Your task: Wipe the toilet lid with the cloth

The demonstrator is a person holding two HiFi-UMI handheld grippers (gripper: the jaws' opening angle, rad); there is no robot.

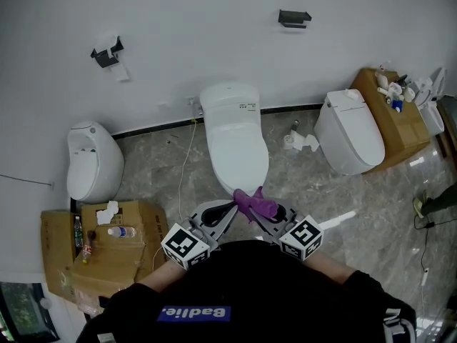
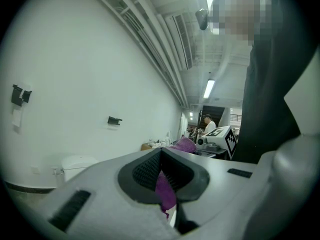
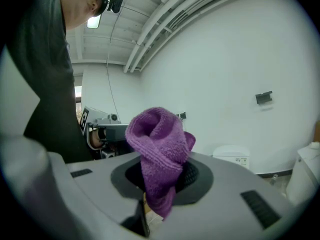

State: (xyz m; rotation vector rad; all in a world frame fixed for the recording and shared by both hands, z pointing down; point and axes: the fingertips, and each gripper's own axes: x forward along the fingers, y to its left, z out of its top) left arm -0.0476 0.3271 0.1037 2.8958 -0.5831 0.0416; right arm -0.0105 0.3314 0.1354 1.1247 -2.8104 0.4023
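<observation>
While the left gripper (image 1: 230,209) pinches one part of the cloth (image 1: 254,204), right gripper (image 1: 273,212) clamped on another part, cloth bunched between their tips, just at the front edge of the closed white toilet lid (image 1: 237,151), close before the person

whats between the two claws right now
The purple cloth, bunched up, with the left claw and right claw each clamped on an end; the head view shows it.
</observation>
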